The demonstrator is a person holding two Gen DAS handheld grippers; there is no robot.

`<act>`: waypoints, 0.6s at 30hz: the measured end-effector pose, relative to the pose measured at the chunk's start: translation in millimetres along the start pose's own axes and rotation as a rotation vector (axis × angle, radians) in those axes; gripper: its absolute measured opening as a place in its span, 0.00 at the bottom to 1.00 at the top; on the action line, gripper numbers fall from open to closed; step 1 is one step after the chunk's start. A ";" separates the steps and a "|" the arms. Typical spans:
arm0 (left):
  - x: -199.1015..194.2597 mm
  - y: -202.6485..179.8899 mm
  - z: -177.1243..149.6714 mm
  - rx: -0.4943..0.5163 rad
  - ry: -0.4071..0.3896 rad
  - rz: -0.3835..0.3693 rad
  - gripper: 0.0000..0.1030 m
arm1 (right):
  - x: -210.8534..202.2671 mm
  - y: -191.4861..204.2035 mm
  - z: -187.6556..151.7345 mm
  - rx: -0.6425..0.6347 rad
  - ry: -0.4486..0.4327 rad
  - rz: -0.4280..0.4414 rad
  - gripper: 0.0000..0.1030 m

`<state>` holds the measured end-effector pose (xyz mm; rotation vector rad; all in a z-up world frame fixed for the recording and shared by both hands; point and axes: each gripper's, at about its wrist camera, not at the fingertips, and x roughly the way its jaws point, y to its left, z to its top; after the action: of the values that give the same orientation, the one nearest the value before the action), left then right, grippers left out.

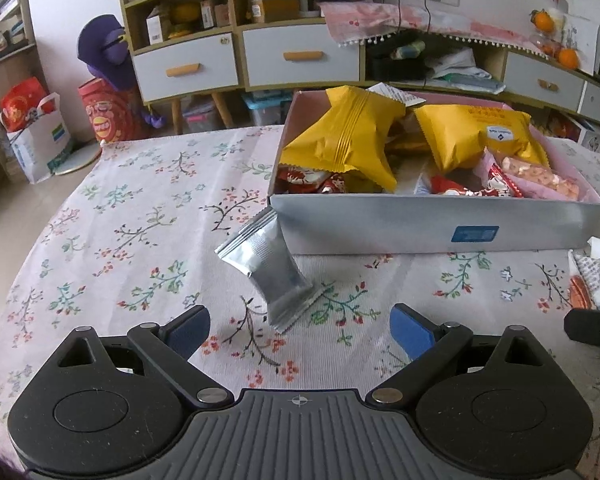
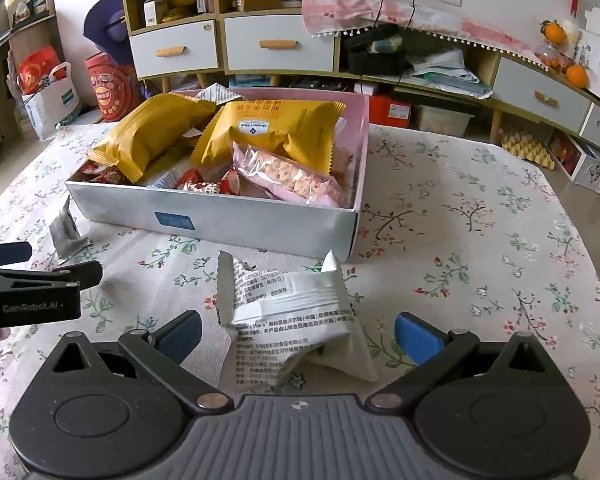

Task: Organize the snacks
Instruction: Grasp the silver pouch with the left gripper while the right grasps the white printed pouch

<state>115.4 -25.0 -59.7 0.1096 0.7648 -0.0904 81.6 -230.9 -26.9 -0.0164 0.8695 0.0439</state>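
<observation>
Left gripper [image 1: 300,330]: black two-finger unit with blue pads, lower centre of the left wrist view, jaws spread wide and holding nothing. Just beyond its fingertips a small silver foil snack packet [image 1: 265,267] lies on the floral-print tablecloth [image 1: 112,240], tilted, its upper corner near the front left corner of the box; whether it touches the box cannot be told.

Right gripper [image 2: 298,336]: same construction, lower centre of the right wrist view, jaws likewise spread and empty. Between and just ahead of its fingers lies a crumpled white snack wrapper with black printed text [image 2: 288,312], resting on the tablecloth in front of the box, apart from both pads.

Shallow rectangular cardboard box with grey outer walls and pink interior [image 2: 236,222]: centre of both views, bearing a blue label on its front wall. Contents, piled loosely:
- two large yellow snack bags [image 2: 268,136], standing above the rim;
- one clear pink-edged packet of pale biscuits [image 2: 292,178], right front of the box;
- several small red-and-white wrapped sweets [image 2: 204,186] along the front wall.

In the right wrist view, the left gripper appears at the left edge, with the silver packet beyond it at the box's left corner.

Background, upper part of both frames: wooden shelving unit with white drawers [image 1: 236,56].
</observation>
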 end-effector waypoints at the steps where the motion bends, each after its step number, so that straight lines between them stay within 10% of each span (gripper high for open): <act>1: 1.1 -0.5 0.3 0.000 -0.008 -0.003 0.95 | 1.9 -0.1 -0.5 0.002 0.001 0.003 0.84; 10: 7.1 -3.1 4.4 -0.008 -0.032 -0.030 0.92 | 11.2 1.5 0.0 -0.003 0.012 0.001 0.84; 18: 7.8 -4.4 9.3 -0.007 -0.036 -0.068 0.69 | 14.1 2.4 3.8 0.001 0.007 0.001 0.83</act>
<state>126.8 -30.9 -58.8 0.0757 0.7333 -0.1536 93.5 -227.9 -35.2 -0.0152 0.8764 0.0446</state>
